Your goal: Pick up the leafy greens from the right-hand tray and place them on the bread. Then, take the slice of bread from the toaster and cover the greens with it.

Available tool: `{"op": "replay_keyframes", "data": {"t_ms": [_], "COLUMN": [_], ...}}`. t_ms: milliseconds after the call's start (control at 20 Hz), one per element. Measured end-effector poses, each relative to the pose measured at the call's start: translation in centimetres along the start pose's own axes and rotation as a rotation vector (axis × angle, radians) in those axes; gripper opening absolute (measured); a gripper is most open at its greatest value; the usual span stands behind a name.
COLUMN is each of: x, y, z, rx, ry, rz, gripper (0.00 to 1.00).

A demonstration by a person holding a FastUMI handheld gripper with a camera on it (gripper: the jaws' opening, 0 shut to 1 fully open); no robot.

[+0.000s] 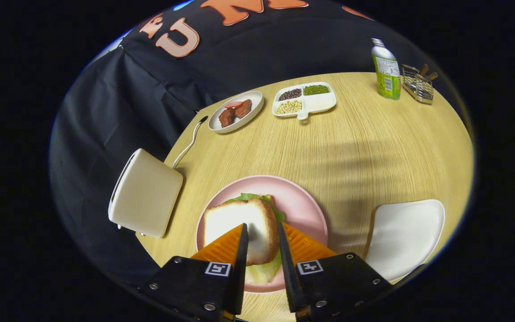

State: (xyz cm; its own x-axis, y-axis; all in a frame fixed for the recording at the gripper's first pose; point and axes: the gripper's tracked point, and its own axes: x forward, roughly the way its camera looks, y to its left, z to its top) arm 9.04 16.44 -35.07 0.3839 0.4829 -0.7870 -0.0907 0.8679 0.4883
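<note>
A slice of white bread (pixel 226 219) lies slightly tilted on leafy greens (pixel 251 197) on the pink plate (pixel 302 201). Green leaf pokes out at the slice's far edge and near edge. My gripper (pixel 262 225) hovers right over the slice, its fingers a narrow gap apart, open, with the slice's right part showing between them. The slice reaches out past the left finger, so the fingers do not press on it. The cream toaster (pixel 145 199) stands left of the plate. The white right-hand tray (pixel 405 237) is bare.
At the back of the round wooden table stand a white plate with meat pieces (pixel 236 112), a divided dish of beans (pixel 304 99), a green bottle (pixel 386 69) and a wire rack (pixel 417 82). The toaster's cord (pixel 188 145) runs off the far left edge.
</note>
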Motion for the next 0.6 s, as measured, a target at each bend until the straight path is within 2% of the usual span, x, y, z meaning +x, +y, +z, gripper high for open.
{"op": "replay_keyframes", "data": {"t_ms": [100,250,300,400,600], "x": [-0.3,-1.9,-2.7,-4.9,-10.2], "y": [-0.1,0.0,0.0,0.0,1.4], "z": [0.3,1.8,2.5,4.2,7.1], "rx": [-0.023,-0.051,-0.066,-0.103,-0.164], "ry": [-0.020,-0.101,-0.133,-0.219,-0.398], "rz": [-0.019,-0.040,-0.053,-0.089,-0.128], "gripper": [0.44,0.57,0.64,0.71,0.78]}}
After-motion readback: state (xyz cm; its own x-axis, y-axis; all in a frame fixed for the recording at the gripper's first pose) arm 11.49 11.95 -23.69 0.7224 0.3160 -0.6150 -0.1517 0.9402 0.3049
